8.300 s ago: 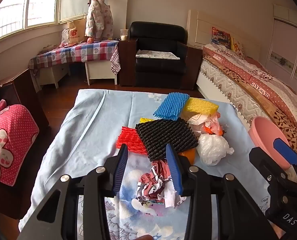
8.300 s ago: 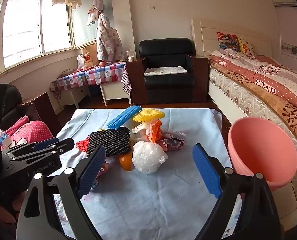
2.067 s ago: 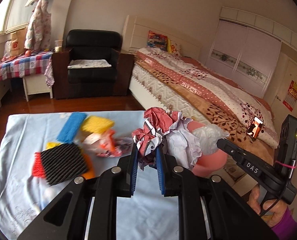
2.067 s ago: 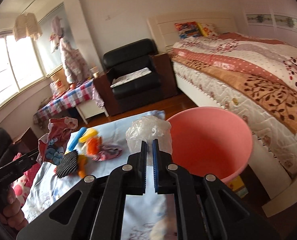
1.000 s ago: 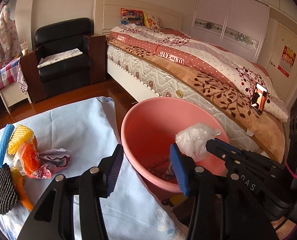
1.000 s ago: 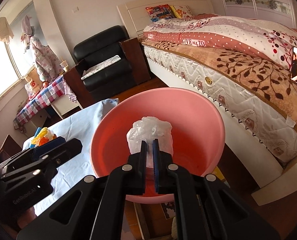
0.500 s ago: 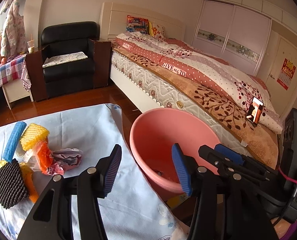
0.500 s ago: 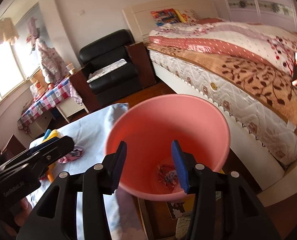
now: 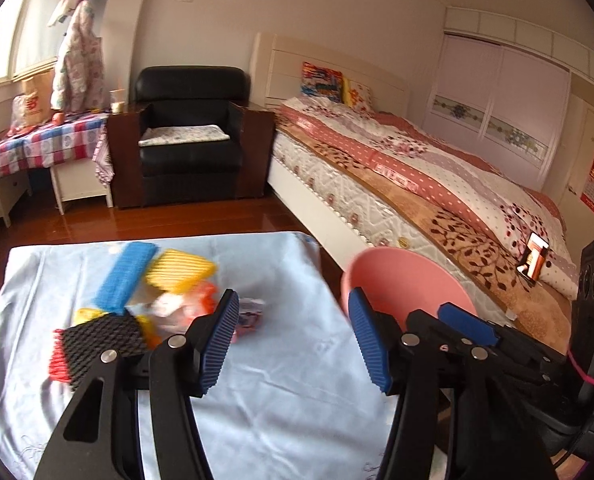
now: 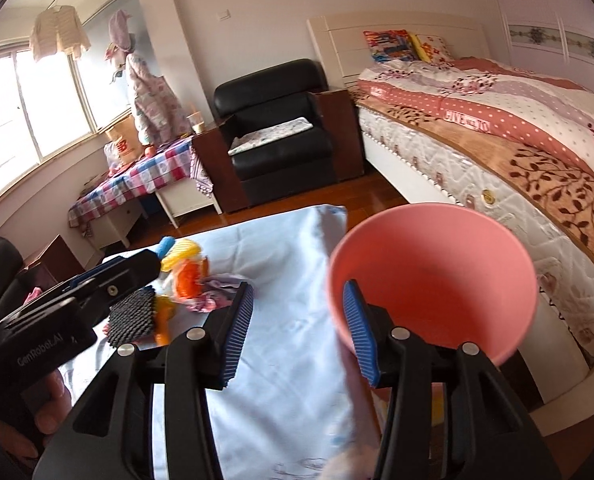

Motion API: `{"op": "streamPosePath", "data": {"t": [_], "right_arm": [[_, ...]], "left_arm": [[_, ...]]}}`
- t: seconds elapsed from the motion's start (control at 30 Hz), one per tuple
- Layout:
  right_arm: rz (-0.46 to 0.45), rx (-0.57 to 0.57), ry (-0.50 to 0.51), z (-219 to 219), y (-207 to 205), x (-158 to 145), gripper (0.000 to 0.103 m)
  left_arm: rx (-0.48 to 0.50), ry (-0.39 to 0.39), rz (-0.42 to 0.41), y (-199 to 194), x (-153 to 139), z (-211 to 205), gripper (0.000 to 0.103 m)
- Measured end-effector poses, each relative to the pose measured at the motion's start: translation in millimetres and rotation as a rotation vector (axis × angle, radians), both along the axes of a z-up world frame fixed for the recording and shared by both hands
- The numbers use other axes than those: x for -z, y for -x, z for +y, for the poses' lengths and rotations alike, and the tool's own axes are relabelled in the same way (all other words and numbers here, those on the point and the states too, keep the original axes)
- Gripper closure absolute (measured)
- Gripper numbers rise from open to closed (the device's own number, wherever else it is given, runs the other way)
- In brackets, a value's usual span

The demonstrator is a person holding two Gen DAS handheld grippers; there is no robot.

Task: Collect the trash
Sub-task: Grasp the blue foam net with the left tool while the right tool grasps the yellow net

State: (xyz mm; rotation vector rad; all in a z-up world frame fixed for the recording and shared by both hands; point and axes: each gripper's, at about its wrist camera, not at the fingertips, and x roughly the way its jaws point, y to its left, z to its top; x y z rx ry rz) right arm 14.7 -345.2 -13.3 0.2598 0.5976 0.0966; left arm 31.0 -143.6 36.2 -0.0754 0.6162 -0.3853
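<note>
Pink plastic bucket [image 10: 433,276] fills the centre right of the right wrist view, standing beside the right edge of the table, between the table and the bed [image 10: 517,128]. Its inside wall is bare where I can see it; the bottom is hidden behind the right gripper [image 10: 297,328]. This gripper is in the lower middle of the frame with its blue pads [image 10: 239,328] wide apart and nothing between them.

In the left wrist view the left gripper [image 9: 295,340] is also in the lower middle, jaws spread wide and holding nothing. Between its fingers I see the light blue tablecloth [image 9: 277,400], and the same bucket [image 9: 401,284] is at centre right, partly behind the right finger.

The trash pile [image 9: 145,300] lies in the centre left of that frame, on the cloth, well apart from the bucket. It has a blue foam net [image 9: 125,276] beside a yellow foam net [image 9: 181,270], a black foam net [image 9: 101,340] lying over a red one [image 9: 59,358], an orange wrapper [image 9: 205,296] and a small crumpled wrapper [image 9: 249,316] just right of it. The pile is a little blurred.

A black armchair [image 9: 189,136] stands in the upper middle, and a checked table [image 9: 37,144] at the upper left.
</note>
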Motion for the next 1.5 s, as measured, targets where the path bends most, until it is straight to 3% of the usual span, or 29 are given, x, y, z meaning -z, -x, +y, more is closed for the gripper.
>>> {"op": "streamPosePath", "data": {"t": [0.23,0.5,0.7,0.97,1.2,1.3,1.5], "right_arm": [[-0.033,-0.061,0.094,46.3,-11.1,-10.1,0.055],[-0.005,-0.176,0.028,84.6,-45.1,-19.3,0.055],[0.039,-0.228,0.008,112.1,-86.4,-21.7,0.055],[0.124,-0.249,-0.055,126.3,-147.2,-7.8,0.055],[0.234,-0.28,-0.068,139.2,-171.1,25.3,0.057],[0.246,-0.297,-0.046,141.9,-165.8,32.8,0.069],[0.21,-0.316,-0.011,141.7,-144.1,29.4,0.081]], "left_arm": [[-0.142,0.018,0.001,-7.9,0.5,74.2,0.047],[-0.281,0.027,0.044,-30.4,14.3,146.1,0.047],[-0.275,0.034,0.078,-64.9,27.6,163.6,0.047],[-0.228,0.038,0.156,-113.2,57.1,155.9,0.048],[-0.169,0.011,0.217,-131.2,83.4,143.7,0.08],[-0.162,0.016,0.226,-129.4,89.4,143.3,0.093],[-0.14,0.013,0.203,-115.5,90.4,137.6,0.098]]}}
